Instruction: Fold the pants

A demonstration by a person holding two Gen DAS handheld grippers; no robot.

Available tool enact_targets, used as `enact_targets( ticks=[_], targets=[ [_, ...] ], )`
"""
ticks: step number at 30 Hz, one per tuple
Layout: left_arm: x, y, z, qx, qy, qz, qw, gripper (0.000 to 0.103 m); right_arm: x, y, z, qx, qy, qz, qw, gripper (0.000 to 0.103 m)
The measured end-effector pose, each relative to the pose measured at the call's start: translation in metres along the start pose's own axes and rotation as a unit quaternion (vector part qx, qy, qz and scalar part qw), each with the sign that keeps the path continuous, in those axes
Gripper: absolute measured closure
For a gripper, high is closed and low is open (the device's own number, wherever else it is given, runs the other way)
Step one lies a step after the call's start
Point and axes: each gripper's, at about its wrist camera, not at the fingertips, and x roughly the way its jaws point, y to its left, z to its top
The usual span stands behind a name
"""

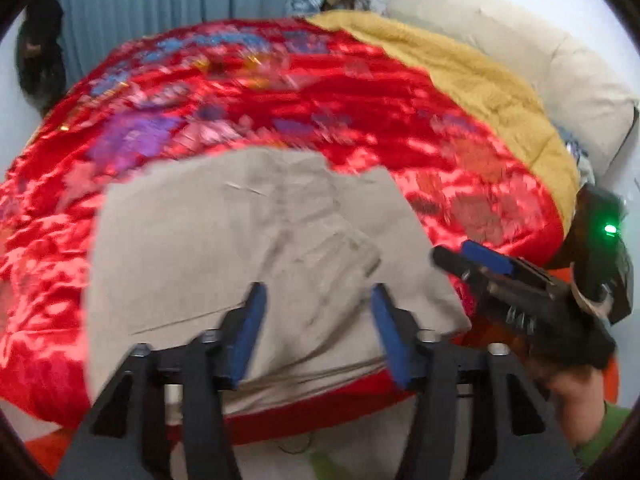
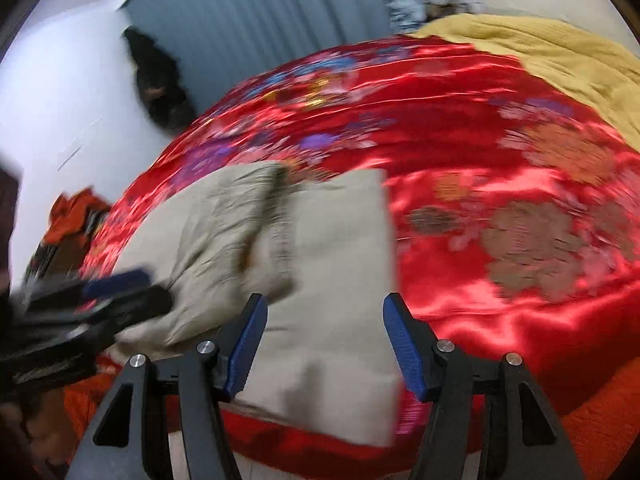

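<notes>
The khaki pants point(image 1: 256, 248) lay folded into a compact, roughly square bundle on the red satin bedspread point(image 1: 360, 92), filling the lower centre of the left wrist view and the lower left-centre of the right wrist view, close to the near edge of the bed. In the right wrist view one layer lay doubled over the left part of the bundle, with a seam running down its middle.

The left gripper point(image 1: 318, 332) hovered over the near edge of the bundle, jaws spread wide and holding nothing. The right gripper point(image 2: 324, 340) was likewise wide apart and empty, poised above the bundle's right half. Both views were blurred by motion, so whether any pad touched the cloth could not be told.

By the look of the layered cloth, the folding was well advanced, probably between folds or close to the finish. The next move would likely call for pinching a free edge with both tools, carrying it across evenly, or else pressing the bundle flat. A mustard blanket point(image 1: 480, 80) and a cream pillow point(image 1: 540, 56) lay toward the upper right.
</notes>
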Motion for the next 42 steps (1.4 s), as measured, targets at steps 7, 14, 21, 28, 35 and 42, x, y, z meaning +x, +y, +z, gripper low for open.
enact_targets(
  ticks=[7, 14, 21, 28, 35, 42],
  targets=[
    [-0.044, 0.104, -0.021, -0.117, -0.072, 0.106, 0.9849, 0.026, 0.0, 0.0, 0.008, 0.017, -0.005, 0.076, 0.997, 0.042],
    [0.012, 0.131, -0.063, -0.144, -0.005, 0.115, 0.9829, 0.075, 0.027, 0.059, -0.005, -0.038, 0.085, 0.166, 0.982, 0.048],
    [0.012, 0.13, -0.063, -0.125, -0.014, 0.121, 0.9845, 0.077, 0.05, 0.065, -0.004, -0.007, 0.133, 0.14, 0.981, 0.076],
    [-0.007, 0.092, -0.047, -0.073, -0.053, 0.108, 0.99, 0.081, 0.008, 0.121, 0.042, -0.165, 0.049, 0.1, 0.98, 0.098],
    [0.041, 0.07, -0.046, -0.027, -0.01, 0.125, 0.9918, 0.086, 0.061, 0.091, 0.03, -0.217, 0.121, 0.058, 0.967, 0.092],
    [0.041, 0.073, -0.049, -0.033, -0.012, 0.116, 0.9926, 0.086, 0.052, 0.056, 0.053, -0.21, 0.144, 0.134, 0.958, 0.061]
  ],
)
